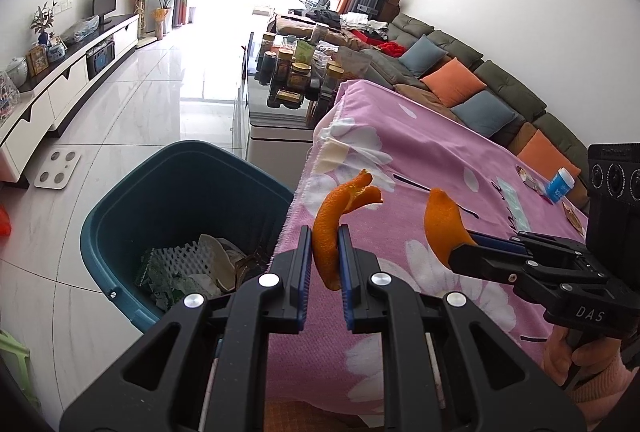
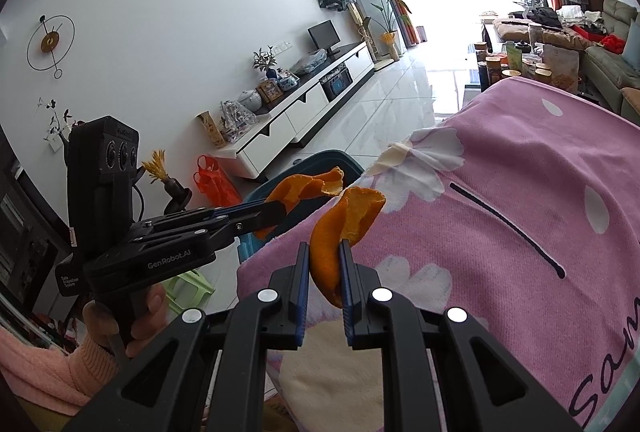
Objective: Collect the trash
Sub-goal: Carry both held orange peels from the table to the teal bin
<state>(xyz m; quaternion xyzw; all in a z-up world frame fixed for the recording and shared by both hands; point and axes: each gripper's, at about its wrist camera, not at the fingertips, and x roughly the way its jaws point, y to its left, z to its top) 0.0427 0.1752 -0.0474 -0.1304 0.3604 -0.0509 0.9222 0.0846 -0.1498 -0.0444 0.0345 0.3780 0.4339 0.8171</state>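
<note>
Left gripper (image 1: 325, 256), near centre of its own view: both blue pads are clamped on a curled strip of orange peel (image 1: 328, 228), whose long axis runs roughly upright, free end forked at the top. Right gripper (image 2: 325, 272): likewise pinched together on a second orange peel (image 2: 332, 252), held upright with its broad curled end above the pads. In the left wrist view the right gripper enters from the right edge, a hand (image 1: 568, 356) in a pink sleeve on its grip. Both peels hang above the near left corner of a table draped in a pink floral cloth (image 1: 420, 168). The teal bin (image 1: 168, 192) stands on the floor just left of that table edge, already holding white foam netting and paper scraps. The bin lies left of and below both peels; the left gripper is the nearer, apparently at or just inside the cloth edge, though fisheye distortion makes the overlap uncertain. A small blue-and-white container (image 1: 560, 186) and wrappers remain on the far right of the cloth.
</note>
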